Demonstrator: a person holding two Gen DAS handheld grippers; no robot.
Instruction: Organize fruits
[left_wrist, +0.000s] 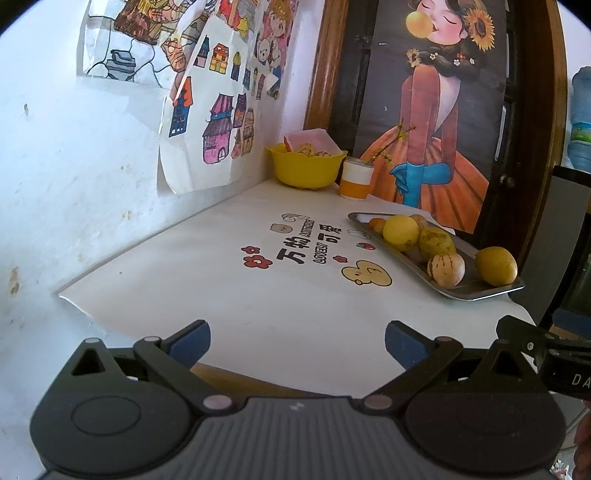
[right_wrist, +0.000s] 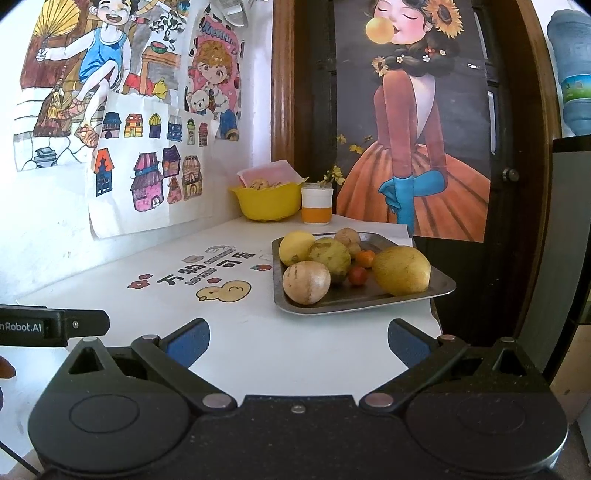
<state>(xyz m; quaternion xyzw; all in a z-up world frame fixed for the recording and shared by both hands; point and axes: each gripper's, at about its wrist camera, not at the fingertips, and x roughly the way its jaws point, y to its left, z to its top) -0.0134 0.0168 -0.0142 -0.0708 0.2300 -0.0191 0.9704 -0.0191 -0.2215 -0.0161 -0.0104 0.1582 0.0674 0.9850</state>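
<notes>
A steel tray (right_wrist: 439, 286) (left_wrist: 480, 293) sits at the table's right edge with several fruits: a striped tan melon (right_wrist: 306, 282) (left_wrist: 446, 269), a big yellow fruit (right_wrist: 402, 270) (left_wrist: 495, 266), a yellow lemon-like fruit (right_wrist: 296, 246) (left_wrist: 400, 232), a green-yellow fruit (right_wrist: 330, 256) (left_wrist: 436, 243) and small orange ones (right_wrist: 365, 258). A yellow bowl (right_wrist: 266, 202) (left_wrist: 306, 168) holding more fruit stands in the back corner. My left gripper (left_wrist: 297, 341) and right gripper (right_wrist: 298, 341) both hover open and empty over the table's near edge, short of the tray.
A white and orange cup (right_wrist: 317, 205) (left_wrist: 355, 178) stands beside the bowl. The white tablecloth (right_wrist: 229, 328) carries printed cartoons. Drawings cover the left wall; a poster on a dark door (right_wrist: 413, 147) stands behind. A water bottle (right_wrist: 574, 74) is far right.
</notes>
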